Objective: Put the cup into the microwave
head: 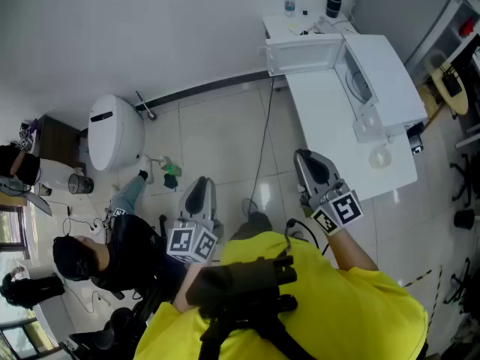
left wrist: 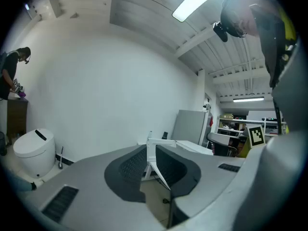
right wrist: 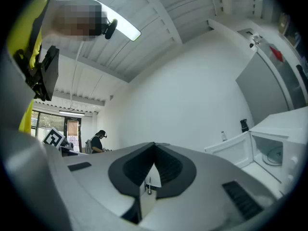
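White and low, the cup [head: 380,157] is sitting on the table [head: 322,118] just beside the microwave [head: 386,66], whose door is standing open to receive it. Both grippers are hovering over the floor, probably awaiting the reach. The right gripper [head: 307,160] is pinching shut on nothing, and the left gripper [head: 201,184] is holding its jaws barely parted, empty.

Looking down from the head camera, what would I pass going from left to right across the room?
white rounded bin → left claw → right claw → cup
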Demonstrator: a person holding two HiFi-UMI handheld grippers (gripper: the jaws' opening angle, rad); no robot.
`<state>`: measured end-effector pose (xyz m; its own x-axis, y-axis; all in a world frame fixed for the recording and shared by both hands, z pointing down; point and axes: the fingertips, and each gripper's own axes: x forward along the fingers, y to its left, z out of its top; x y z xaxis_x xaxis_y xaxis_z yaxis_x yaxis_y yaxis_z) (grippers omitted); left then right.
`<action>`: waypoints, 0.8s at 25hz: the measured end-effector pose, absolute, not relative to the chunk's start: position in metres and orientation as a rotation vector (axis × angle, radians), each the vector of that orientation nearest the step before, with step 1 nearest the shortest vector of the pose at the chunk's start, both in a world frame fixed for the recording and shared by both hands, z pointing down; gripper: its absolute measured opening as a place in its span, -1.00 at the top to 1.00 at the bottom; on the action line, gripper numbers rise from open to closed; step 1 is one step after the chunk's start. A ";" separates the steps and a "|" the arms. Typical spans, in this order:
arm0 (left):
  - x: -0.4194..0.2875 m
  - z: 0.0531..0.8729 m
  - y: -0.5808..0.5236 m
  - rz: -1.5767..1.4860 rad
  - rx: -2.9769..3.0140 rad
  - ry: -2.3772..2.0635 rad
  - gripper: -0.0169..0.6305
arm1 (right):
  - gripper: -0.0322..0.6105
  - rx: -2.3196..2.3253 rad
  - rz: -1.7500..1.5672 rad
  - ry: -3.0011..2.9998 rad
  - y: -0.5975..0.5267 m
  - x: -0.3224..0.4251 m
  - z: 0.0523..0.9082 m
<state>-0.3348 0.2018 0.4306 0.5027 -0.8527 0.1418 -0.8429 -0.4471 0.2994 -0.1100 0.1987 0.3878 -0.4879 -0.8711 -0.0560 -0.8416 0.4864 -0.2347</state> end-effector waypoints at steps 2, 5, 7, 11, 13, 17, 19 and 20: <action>-0.351 0.425 0.174 -0.062 2.419 -1.415 0.82 | 0.89 -1.483 -0.254 2.570 0.170 -0.128 0.382; -0.369 0.417 0.135 -0.080 2.437 -1.403 0.82 | 0.89 -1.491 -0.227 2.582 0.130 -0.151 0.374; -0.376 0.414 0.111 -0.072 2.455 -1.377 0.82 | 0.89 -1.511 -0.202 2.579 0.108 -0.163 0.368; -0.381 0.418 0.067 -0.061 2.475 -1.333 0.82 | 0.89 -1.578 -0.164 2.577 0.073 -0.169 0.368; -0.377 0.422 0.044 -0.062 2.469 -1.318 0.82 | 0.89 -1.607 -0.188 2.573 0.055 -0.163 0.375; -0.360 0.434 -0.004 -0.055 2.447 -1.306 0.82 | 0.89 -1.650 -0.263 2.550 0.011 -0.140 0.395; -0.349 0.437 -0.034 -0.052 2.452 -1.310 0.82 | 0.89 -1.643 -0.269 2.543 -0.019 -0.128 0.401; -0.344 0.437 -0.050 -0.051 2.456 -1.316 0.82 | 0.89 -1.633 -0.265 2.544 -0.036 -0.123 0.403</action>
